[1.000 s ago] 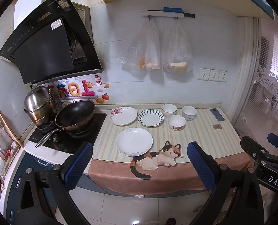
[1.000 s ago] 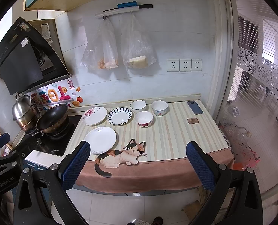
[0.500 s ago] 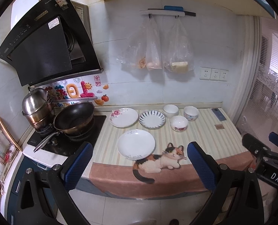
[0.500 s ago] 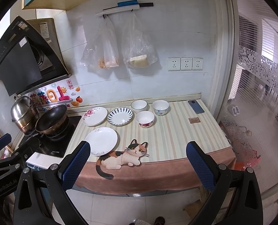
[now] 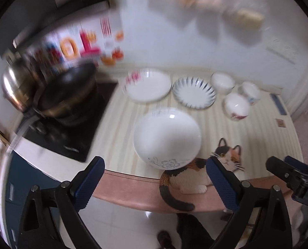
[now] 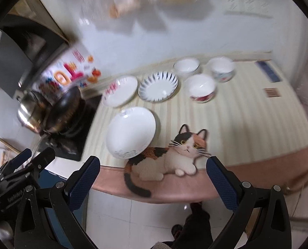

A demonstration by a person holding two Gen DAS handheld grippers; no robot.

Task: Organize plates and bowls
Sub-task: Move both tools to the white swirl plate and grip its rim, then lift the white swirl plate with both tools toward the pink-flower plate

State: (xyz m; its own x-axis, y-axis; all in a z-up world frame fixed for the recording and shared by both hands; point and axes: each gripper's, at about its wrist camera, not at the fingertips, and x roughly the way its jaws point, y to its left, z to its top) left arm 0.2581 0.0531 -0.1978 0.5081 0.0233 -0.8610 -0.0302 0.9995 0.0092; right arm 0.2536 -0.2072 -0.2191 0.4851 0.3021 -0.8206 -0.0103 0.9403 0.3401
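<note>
Three plates lie on the striped counter: a plain white plate with a grey flower (image 5: 167, 138) (image 6: 131, 132) nearest the front edge, and behind it a pink-flowered plate (image 5: 147, 87) (image 6: 120, 91) and a blue-rayed plate (image 5: 194, 93) (image 6: 158, 86). Three small bowls (image 5: 235, 105) (image 6: 201, 87) cluster to their right. My left gripper (image 5: 154, 166) hangs above the counter's front edge just before the white plate; its jaws are closing, with nothing between them. My right gripper (image 6: 154, 164) is open over the cat picture, empty.
A dark wok (image 5: 68, 91) and a steel pot (image 5: 15, 85) sit on the black cooktop (image 5: 75, 137) at the left. A phone (image 5: 278, 103) lies at the counter's far right. A cat picture (image 6: 174, 153) decorates the cloth. Bags hang on the back wall.
Both grippers have dropped and moved in toward the counter, tilting downward; the plates and bowls now fill much more of both views, which are blurred by motion.
</note>
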